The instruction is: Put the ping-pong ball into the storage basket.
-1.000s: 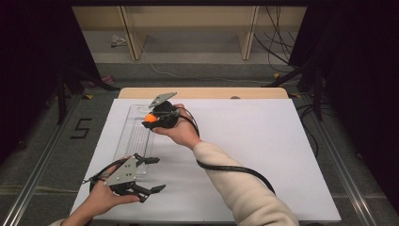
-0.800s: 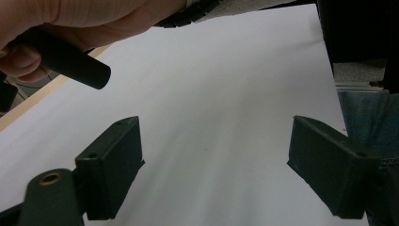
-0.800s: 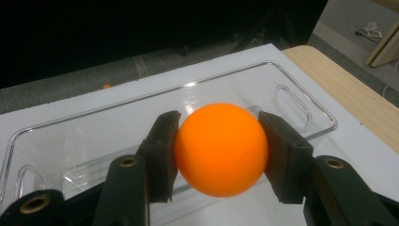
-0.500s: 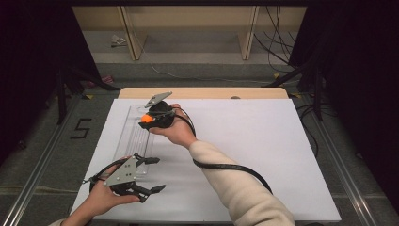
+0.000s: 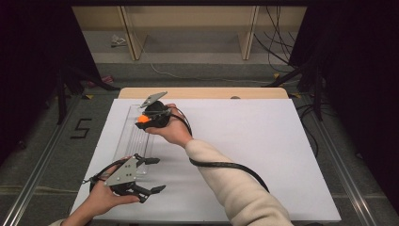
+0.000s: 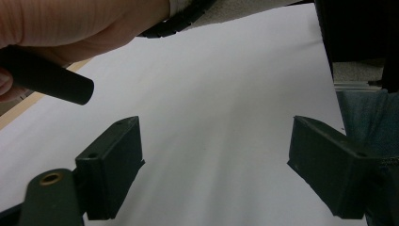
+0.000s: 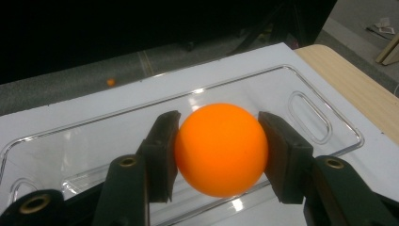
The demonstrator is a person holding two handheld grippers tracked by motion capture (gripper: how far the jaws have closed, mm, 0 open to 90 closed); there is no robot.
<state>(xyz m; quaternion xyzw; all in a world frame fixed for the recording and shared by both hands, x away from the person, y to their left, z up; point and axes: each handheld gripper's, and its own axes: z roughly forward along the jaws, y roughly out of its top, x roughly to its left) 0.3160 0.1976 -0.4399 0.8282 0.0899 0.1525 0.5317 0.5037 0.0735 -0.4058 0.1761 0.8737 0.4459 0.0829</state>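
Right tongs [image 7: 216,155] clamp the ball [image 7: 220,148] over the tray [image 7: 301,77] at ten o'clock on the worktop [image 5: 263,141] — next, lower and release. Left tongs [image 6: 216,174] gape, empty.

The ball [image 7: 221,149] is a plain, bright orange with no markings, and the tray [image 7: 324,136] beneath it is clear and colourless, catching white glints of light. Both the right gripper [image 7: 220,155] and the left gripper [image 6: 216,169] have matt black jaws with small brass-coloured rivets, and the left one carries a grey plate [image 5: 123,171]. The table [image 5: 263,141] is plain white with a pale wood edge, the sleeve [image 5: 235,188] is cream, and the floor is speckled grey.
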